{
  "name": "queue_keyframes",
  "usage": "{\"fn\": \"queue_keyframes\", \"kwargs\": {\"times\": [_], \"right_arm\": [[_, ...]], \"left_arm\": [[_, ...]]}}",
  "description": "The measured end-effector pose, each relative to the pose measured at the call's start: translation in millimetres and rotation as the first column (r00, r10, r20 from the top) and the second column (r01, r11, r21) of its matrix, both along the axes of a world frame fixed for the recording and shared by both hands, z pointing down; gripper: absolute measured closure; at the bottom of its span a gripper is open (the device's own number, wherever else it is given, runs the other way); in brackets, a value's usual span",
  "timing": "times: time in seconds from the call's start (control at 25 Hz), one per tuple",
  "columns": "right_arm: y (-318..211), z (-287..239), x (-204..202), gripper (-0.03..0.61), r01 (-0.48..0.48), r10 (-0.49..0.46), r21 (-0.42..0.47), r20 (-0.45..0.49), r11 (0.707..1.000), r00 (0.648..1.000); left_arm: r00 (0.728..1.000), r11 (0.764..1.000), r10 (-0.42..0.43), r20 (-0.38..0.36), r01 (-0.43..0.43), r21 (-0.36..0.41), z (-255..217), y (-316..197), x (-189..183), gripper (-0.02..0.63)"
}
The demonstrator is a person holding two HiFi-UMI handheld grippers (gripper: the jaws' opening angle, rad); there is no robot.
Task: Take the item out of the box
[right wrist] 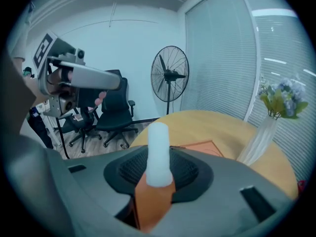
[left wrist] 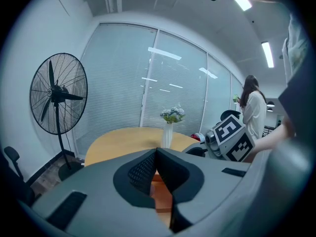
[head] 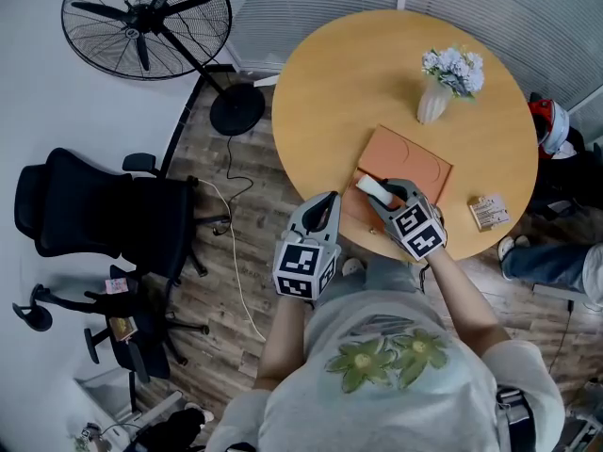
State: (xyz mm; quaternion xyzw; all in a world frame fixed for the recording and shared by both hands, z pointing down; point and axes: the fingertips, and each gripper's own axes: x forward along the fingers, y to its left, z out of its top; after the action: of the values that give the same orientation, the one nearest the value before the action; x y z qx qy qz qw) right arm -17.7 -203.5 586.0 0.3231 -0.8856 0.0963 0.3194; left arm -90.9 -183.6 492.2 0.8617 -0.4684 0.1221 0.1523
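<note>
**A:** Which step, judging by the round worktop point(head: 349, 73) and the flat orange box point(head: 415, 163) lying on it?

**B:** Most likely the lifting-out itself. Already gripping the white item point(head: 370, 186), just above the near edge of the orange box. Not yet set down anywhere.

**A:** And what for the next move?

**B:** Probably to raise it straight up, clear of the box, then to carry it to a bare part of the worktop. Better to keep away from the vase with flowers point(head: 441, 90), well ahead of the right gripper point(head: 384, 196), beyond the box. Needs a firm but gentle squeeze. Looks smooth and rounded, so could slip or tilt between the pads.

**A:** How far open on the right?

**B:** Only as wide as the white item. Clamped on its lower part from both sides, as seen plainly in the right gripper view. Sticking out past the tips with its upper end. Orange of the box just under the jaws and ahead of them.

**A:** And the left gripper point(head: 324, 205)?

**B:** Closed, tip against tip, with nothing between. Held just left of the right gripper, near the worktop edge, beside the box corner. Cannot tell whether touching the box or not.

**A:** Any use for it next?

**B:** Perhaps to press the box down during the lift. Possible even with closed tips.

**A:** Anything smaller nearby?

**B:** Only a small packet point(head: 489, 212), right of the right gripper, apart from the box.
</note>
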Motion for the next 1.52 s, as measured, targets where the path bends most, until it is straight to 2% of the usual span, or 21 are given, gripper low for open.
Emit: {"fn": "queue_keyframes", "kwargs": {"times": [0.68, 1.04, 1.52], "right_arm": [[14.2, -83.5, 0.6, 0.434, -0.031, 0.011, 0.107, 0.183, 0.994, 0.983], [24.6, -107.4, 6.2, 0.437, -0.055, 0.017, 0.148, 0.245, 0.988, 0.969], [35.4, -136.8, 13.5, 0.44, -0.085, 0.028, 0.155, 0.342, 0.984, 0.939]], "left_arm": [[1.0, 1.0, 0.015, 0.004, -0.015, -0.003, 1.2, -0.4, 11.5, 0.612], [1.0, 1.0, 0.024, -0.002, -0.024, -0.009, 2.6, 2.9, 19.5, 0.612], [0.999, 0.999, 0.031, -0.005, -0.031, -0.017, 4.1, 7.5, 26.5, 0.612]]}}
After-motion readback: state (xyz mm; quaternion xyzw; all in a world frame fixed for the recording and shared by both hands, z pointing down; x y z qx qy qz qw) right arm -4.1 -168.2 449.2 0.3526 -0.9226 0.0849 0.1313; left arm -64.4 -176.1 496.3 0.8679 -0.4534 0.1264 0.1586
